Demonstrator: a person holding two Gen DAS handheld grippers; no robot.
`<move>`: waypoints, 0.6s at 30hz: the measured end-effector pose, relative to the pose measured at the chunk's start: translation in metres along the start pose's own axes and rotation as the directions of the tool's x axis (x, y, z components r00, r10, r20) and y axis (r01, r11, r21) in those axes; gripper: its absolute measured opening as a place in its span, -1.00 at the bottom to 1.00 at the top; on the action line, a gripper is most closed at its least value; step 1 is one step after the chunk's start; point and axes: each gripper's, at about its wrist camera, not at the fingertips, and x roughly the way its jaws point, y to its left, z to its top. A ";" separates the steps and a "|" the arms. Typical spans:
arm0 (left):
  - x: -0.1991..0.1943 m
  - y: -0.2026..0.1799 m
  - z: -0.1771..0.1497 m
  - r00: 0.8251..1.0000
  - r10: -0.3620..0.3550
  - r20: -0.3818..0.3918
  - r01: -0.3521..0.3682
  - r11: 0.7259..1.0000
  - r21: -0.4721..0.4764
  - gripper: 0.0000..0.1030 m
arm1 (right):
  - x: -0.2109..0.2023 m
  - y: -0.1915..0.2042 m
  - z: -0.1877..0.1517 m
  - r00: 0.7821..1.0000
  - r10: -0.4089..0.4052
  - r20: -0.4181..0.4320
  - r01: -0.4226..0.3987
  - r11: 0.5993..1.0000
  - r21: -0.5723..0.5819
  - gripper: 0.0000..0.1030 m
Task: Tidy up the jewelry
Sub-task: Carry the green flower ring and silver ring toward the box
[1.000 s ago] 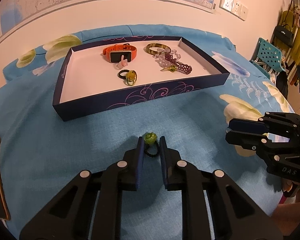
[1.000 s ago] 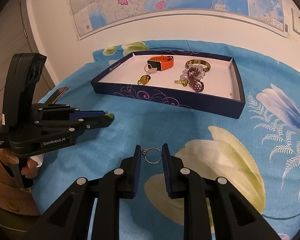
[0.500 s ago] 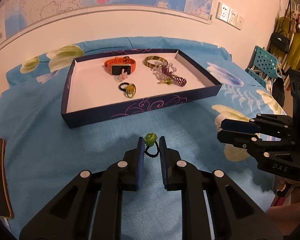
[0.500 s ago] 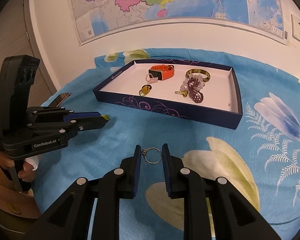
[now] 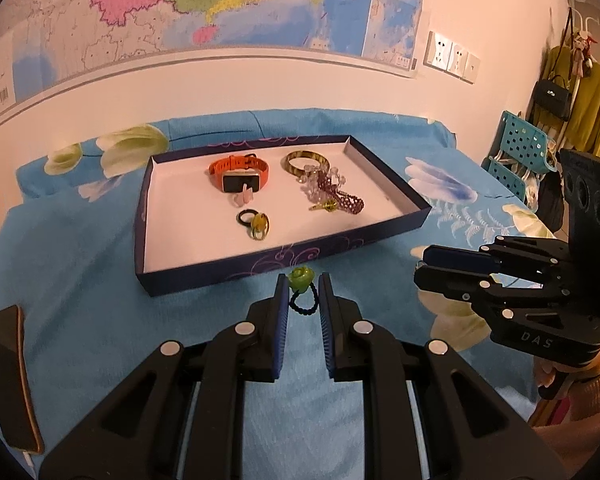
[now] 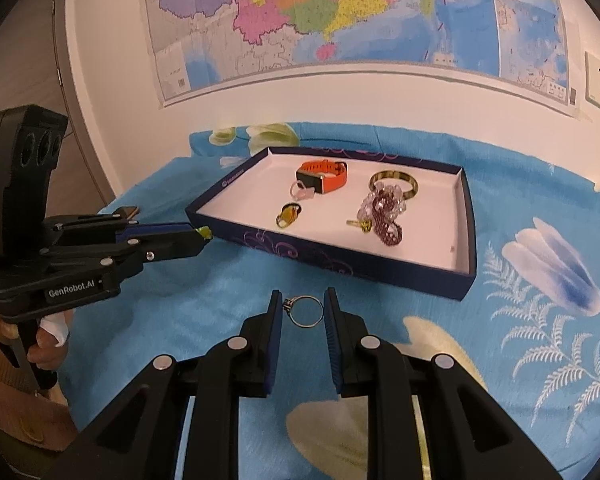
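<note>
Left claw (image 5: 304, 292) clamped on black beaded ring with green rose (image 5: 301, 290); right claw (image 6: 303, 310) pinching thin silver ring (image 6: 305, 311), both angled downward.

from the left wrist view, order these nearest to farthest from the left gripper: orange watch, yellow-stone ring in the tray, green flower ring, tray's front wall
1. green flower ring, between the left gripper fingers
2. tray's front wall, just beyond the fingertips
3. yellow-stone ring, mid-tray
4. orange watch, toward the tray's back
</note>
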 end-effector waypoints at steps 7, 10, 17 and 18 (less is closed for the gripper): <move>0.000 0.001 0.008 1.000 0.000 0.019 0.000 1.000 -0.003 -0.70 | -0.002 -0.003 0.013 0.999 -0.009 0.032 0.009 1.000 -0.008 -0.63; 0.001 0.002 0.011 1.000 0.001 0.023 -0.001 1.000 -0.004 -0.70 | -0.002 -0.003 0.018 0.999 -0.012 0.042 0.013 1.000 -0.016 -0.63; 0.003 0.005 0.018 0.999 0.006 0.033 -0.006 1.000 -0.007 -0.70 | 0.000 -0.003 0.026 0.998 -0.014 0.058 0.015 0.999 -0.029 -0.63; 0.004 0.005 0.019 0.999 0.007 0.034 -0.007 1.000 -0.008 -0.70 | 0.000 -0.003 0.027 0.998 -0.015 0.060 0.016 0.999 -0.030 -0.63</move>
